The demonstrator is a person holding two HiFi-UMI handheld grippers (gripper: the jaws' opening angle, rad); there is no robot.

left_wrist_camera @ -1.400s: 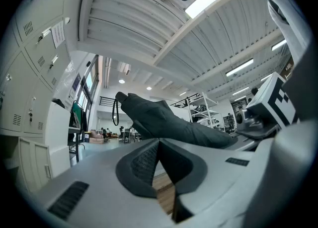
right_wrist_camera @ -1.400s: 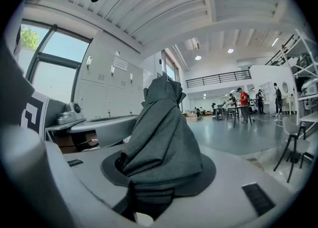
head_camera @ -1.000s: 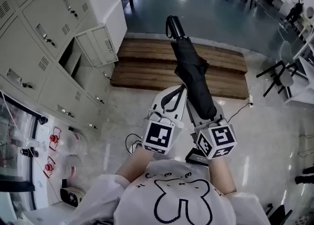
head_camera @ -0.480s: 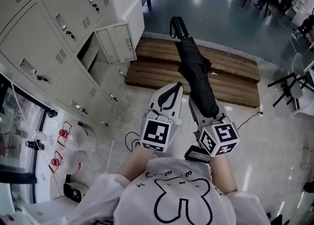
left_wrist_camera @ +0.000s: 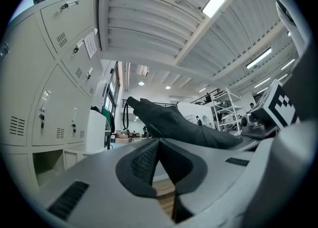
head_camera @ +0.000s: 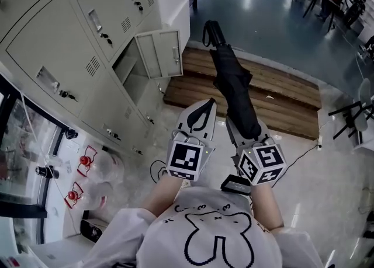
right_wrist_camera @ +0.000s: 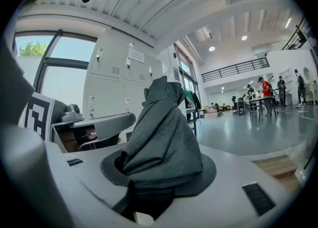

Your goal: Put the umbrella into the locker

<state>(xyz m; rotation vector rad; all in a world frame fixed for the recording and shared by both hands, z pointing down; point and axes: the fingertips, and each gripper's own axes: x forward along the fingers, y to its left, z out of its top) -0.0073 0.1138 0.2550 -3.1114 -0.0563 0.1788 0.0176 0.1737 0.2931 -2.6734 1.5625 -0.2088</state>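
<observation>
Now the lockers sit closer, and your right gripper point(head_camera: 251, 137) stays clamped on the folded umbrella point(head_camera: 234, 89).
Since a second ago the locker bank point(head_camera: 64, 45) has swung in from the left of the head view, and the open compartment point(head_camera: 133, 69) with its door point(head_camera: 163, 54) now lies just left of the umbrella's strapped far end, not touching it. You carry both grippers side by side as before. The umbrella juts forward from the right jaws over the wooden step point(head_camera: 280, 94), with open floor beyond and to the right. Your left gripper point(head_camera: 205, 104) has its jaws together on nothing, just beside the umbrella's left flank.
</observation>
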